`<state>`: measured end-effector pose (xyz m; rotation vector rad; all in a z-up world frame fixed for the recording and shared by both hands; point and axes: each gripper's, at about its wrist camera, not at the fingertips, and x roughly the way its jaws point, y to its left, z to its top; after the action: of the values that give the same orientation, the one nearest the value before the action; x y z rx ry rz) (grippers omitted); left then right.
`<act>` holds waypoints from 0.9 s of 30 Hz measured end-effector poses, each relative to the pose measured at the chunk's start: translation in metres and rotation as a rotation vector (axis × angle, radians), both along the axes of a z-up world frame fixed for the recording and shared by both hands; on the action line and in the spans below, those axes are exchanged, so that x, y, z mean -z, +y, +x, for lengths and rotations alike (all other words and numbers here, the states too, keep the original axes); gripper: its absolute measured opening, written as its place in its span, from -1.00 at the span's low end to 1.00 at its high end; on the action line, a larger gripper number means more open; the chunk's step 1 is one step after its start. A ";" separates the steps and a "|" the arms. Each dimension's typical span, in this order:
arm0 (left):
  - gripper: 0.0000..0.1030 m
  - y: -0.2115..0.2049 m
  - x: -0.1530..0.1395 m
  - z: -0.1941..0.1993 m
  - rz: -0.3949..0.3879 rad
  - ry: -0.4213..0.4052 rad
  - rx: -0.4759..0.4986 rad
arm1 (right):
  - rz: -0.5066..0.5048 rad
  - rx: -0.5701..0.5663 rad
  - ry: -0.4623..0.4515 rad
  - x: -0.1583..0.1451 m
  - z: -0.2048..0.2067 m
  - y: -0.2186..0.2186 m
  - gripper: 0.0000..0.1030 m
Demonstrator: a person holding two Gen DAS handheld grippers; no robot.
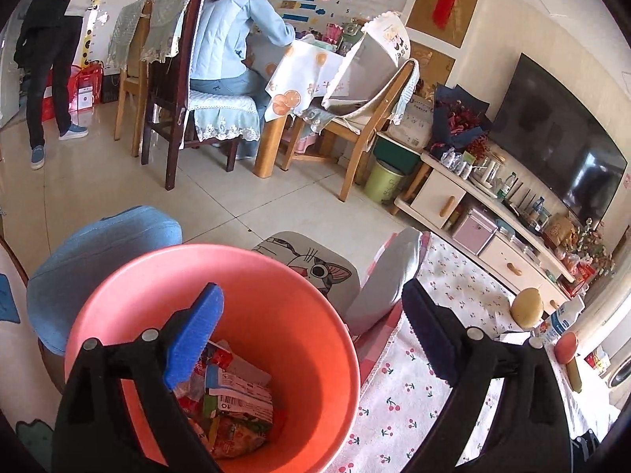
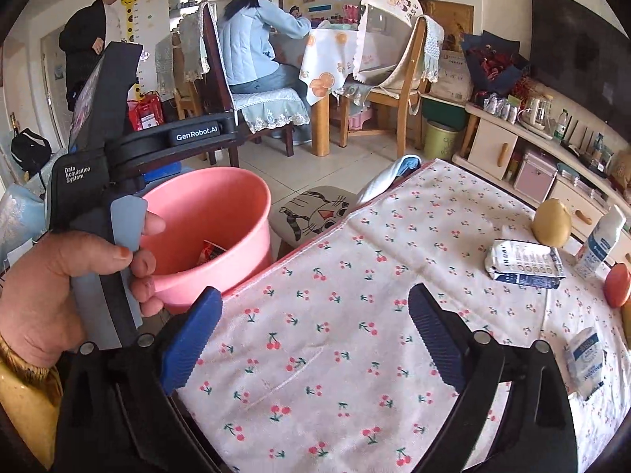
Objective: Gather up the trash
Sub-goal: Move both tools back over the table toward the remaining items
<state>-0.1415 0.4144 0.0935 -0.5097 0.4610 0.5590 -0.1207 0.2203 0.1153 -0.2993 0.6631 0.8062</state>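
Trash left on my table [image 2: 355, 276]: a crumpled pouch [image 2: 522, 264] by the potato [image 2: 551, 222], a smaller packet [image 2: 585, 360] near the edge. Both look light, crinkly, probably slippery; I'd pinch a folded edge. The bin [image 1: 213, 354] beside the table holds wrappers. My left claw [image 1: 311, 335] and right claw [image 2: 315, 343] gape empty.

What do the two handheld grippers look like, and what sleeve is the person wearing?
Both grippers have black frames with ribbed blue pads on their fingers and round silver bolts. The left gripper, seen from the right wrist camera, has a grey handle and white lettering, "GenRobot.AI" and "Data Acquisition System". The left hand shows a mustard-yellow sleeve cuff.
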 end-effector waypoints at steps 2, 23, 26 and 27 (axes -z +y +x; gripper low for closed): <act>0.79 -0.006 0.000 0.006 -0.006 0.034 0.012 | 0.001 0.012 -0.009 -0.001 -0.001 -0.012 0.89; 0.79 -0.108 -0.001 0.029 0.188 0.116 0.178 | 0.120 0.145 0.006 -0.008 0.007 -0.123 0.91; 0.79 -0.121 -0.001 0.029 0.199 0.115 0.184 | 0.135 0.140 0.023 -0.008 0.008 -0.133 0.91; 0.79 -0.124 -0.001 0.029 0.207 0.115 0.182 | 0.135 0.142 0.026 -0.008 0.008 -0.137 0.91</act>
<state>-0.1123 0.2900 0.0942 -0.2354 0.5461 0.4554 -0.1125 0.0837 0.1232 -0.1177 0.6431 0.7158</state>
